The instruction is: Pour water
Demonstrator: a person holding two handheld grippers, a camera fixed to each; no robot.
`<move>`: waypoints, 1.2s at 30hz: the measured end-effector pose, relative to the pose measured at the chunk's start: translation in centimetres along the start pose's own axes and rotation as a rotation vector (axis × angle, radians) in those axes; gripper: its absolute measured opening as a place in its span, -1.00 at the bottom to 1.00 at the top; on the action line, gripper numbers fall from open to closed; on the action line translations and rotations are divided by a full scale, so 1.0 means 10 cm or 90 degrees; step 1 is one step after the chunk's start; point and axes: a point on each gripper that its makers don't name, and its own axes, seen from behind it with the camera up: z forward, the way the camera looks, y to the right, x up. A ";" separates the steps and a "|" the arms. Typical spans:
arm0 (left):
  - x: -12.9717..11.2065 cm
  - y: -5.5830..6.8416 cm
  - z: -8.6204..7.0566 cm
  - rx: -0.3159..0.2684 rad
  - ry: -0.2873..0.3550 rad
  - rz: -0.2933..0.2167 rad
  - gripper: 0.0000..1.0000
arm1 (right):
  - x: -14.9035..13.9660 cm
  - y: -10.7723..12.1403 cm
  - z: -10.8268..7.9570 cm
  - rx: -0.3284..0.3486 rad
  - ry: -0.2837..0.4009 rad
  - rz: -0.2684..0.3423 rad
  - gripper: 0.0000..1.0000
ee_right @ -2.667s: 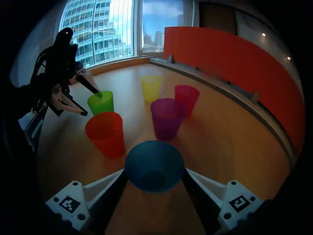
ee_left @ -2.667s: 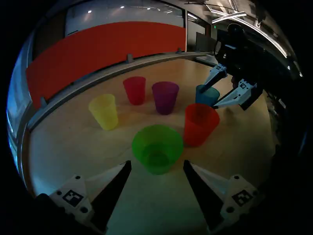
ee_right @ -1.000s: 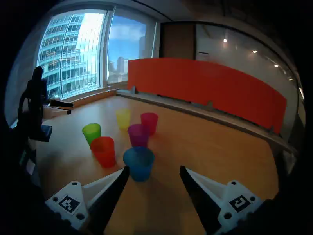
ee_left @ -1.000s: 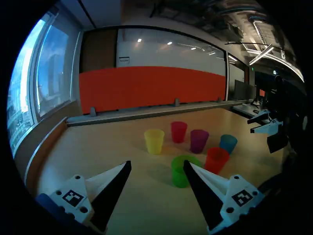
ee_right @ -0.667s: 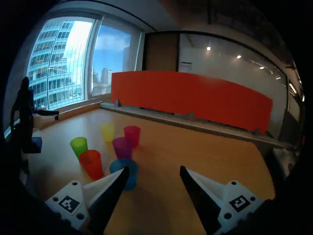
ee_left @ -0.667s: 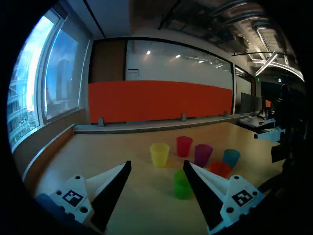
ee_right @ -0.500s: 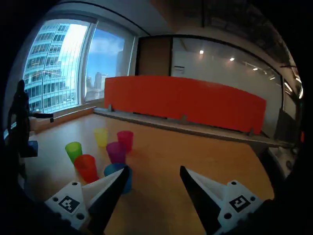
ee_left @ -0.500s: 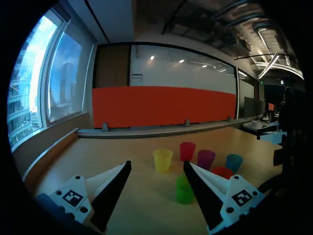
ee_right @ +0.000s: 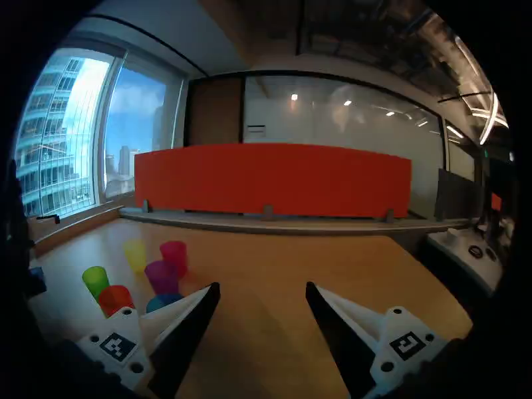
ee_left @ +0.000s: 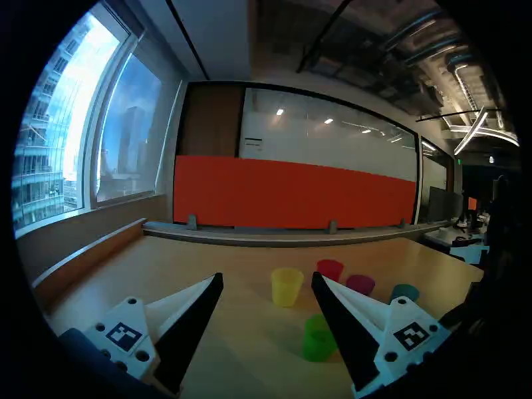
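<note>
Several coloured plastic cups stand grouped on the wooden table (ee_left: 199, 259). In the left gripper view I see the yellow cup (ee_left: 286, 286), magenta cup (ee_left: 330, 268), purple cup (ee_left: 360, 284), teal cup (ee_left: 403, 292) and green cup (ee_left: 318, 338) nearest, partly behind my right finger. My left gripper (ee_left: 266, 276) is open, empty and well back from them. In the right gripper view the green cup (ee_right: 96, 280), orange cup (ee_right: 115, 299), yellow cup (ee_right: 135, 255), magenta cup (ee_right: 174, 257), purple cup (ee_right: 161, 276) and blue cup (ee_right: 159, 303) sit low left. My right gripper (ee_right: 262, 286) is open and empty.
A long orange partition (ee_left: 292, 199) runs along the table's far edge, with tall windows (ee_left: 60, 166) to the left. A side desk with small items (ee_right: 469, 256) stands at the right. Bare tabletop (ee_right: 299, 279) stretches ahead of the right gripper.
Both grippers have drawn back from the cups and tilted upward. The green and blue cups that stood between the fingers are now farther off, and the whole group looks smaller and lower.
</note>
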 end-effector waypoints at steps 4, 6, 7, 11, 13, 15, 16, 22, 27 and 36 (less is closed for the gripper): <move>0.01 -0.01 0.01 0.005 0.008 -0.002 0.98 | 0.05 0.05 0.00 -0.015 0.015 0.008 1.00; 0.04 -0.01 0.01 0.007 0.015 -0.002 0.99 | 0.10 0.08 -0.01 -0.025 0.027 0.008 1.00; 0.06 -0.01 0.02 0.008 0.021 -0.001 0.99 | 0.13 0.10 -0.02 -0.031 0.035 0.006 1.00; 0.13 -0.02 0.03 0.015 0.042 0.001 0.99 | 0.26 0.16 -0.05 -0.053 0.072 0.002 1.00; 0.15 -0.01 0.04 0.018 0.052 0.005 0.99 | 0.33 0.18 -0.08 -0.065 0.094 0.000 1.00; 0.18 -0.01 0.04 0.020 0.062 0.009 0.98 | 0.41 0.19 -0.12 -0.075 0.115 -0.004 1.00; 0.20 0.00 0.04 0.021 0.067 0.012 0.98 | 0.44 0.19 -0.13 -0.078 0.124 -0.007 1.00; 0.26 -0.01 0.05 0.032 0.092 0.025 0.98 | 0.54 0.22 -0.19 -0.100 0.158 -0.020 1.00; 0.29 -0.02 0.06 0.038 0.104 0.033 0.99 | 0.57 0.24 -0.19 -0.109 0.164 -0.005 1.00; 0.27 -0.05 0.06 0.052 0.119 0.050 0.98 | 0.55 0.24 -0.15 -0.113 0.160 0.009 1.00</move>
